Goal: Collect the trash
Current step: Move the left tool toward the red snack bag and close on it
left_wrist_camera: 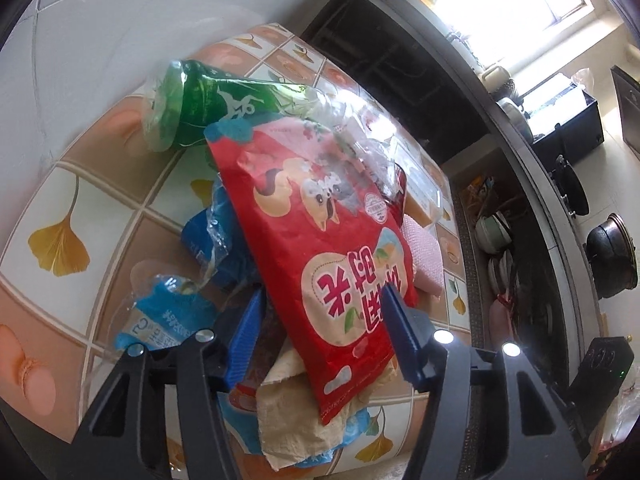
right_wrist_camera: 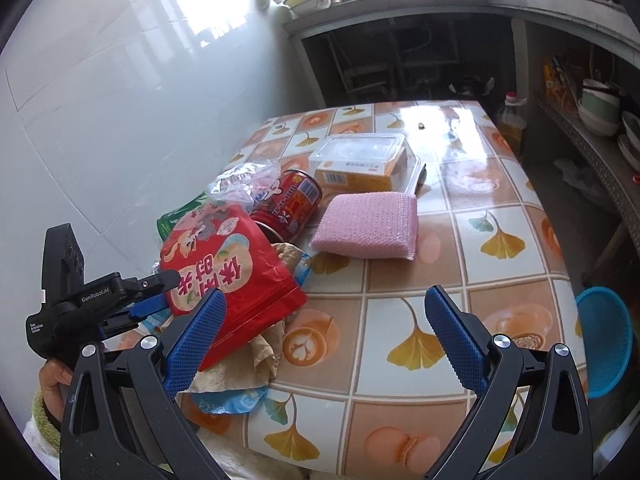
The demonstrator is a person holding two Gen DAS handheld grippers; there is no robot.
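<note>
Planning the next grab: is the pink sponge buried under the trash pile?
No, the pink sponge lies clear on the table, right of the red snack bag.

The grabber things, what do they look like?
Each gripper, left and right, has black plastic arms with round silver bolts and blue bumpy fingers. White "GenRobot.AI" lettering marks the left one. The person's sleeve has a green cuff.

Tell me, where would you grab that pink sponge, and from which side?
Take the pink sponge across its two long side faces, from above. It lies flat on the tiled table, clear of the trash pile, with bare table on its near and right sides. The open right gripper looks wide enough, though that is a guess.
</note>
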